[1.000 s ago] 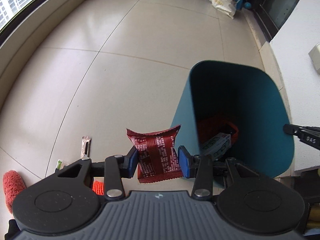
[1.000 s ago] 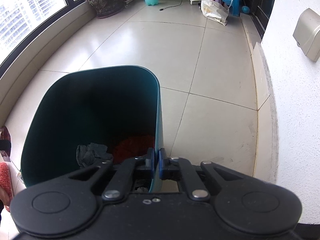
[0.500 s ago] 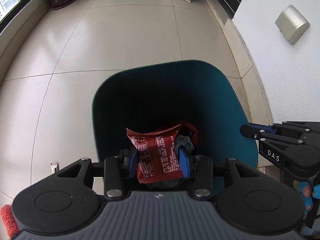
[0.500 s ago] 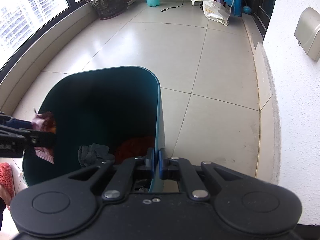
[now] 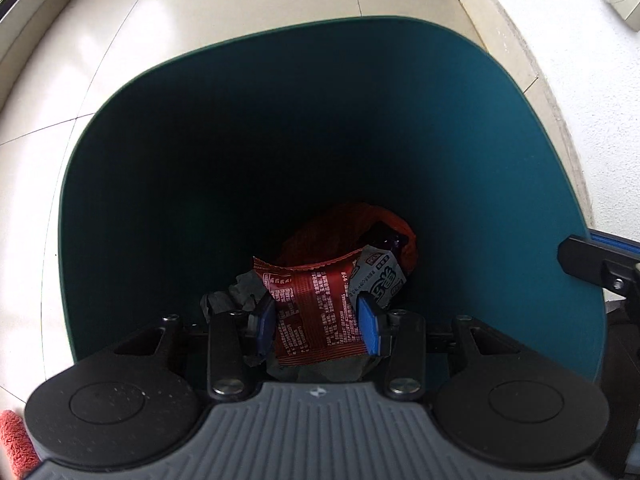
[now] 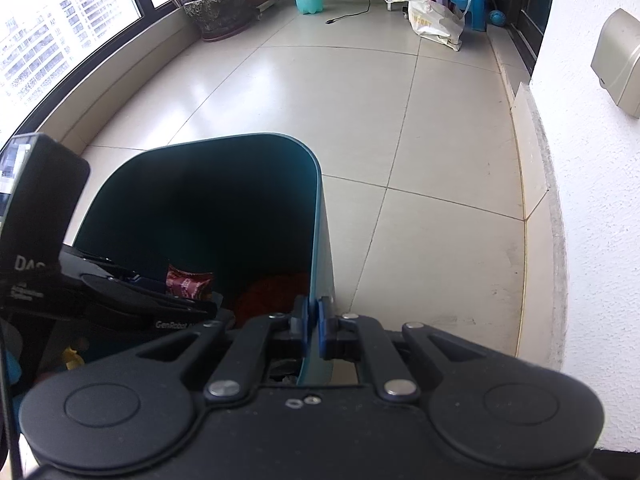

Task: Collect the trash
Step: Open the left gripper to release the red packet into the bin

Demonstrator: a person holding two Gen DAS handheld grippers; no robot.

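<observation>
Left gripper [image 5: 316,322] clamps red wrapper [image 5: 316,312] inside bin [image 5: 500,152]; right gripper [image 6: 313,328] pinches bin rim.

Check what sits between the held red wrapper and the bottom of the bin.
Left wrist view: nothing solid. The red wrapper hangs in the left gripper inside the teal bin, over trash on the bottom: an orange bag, a grey packet.
</observation>
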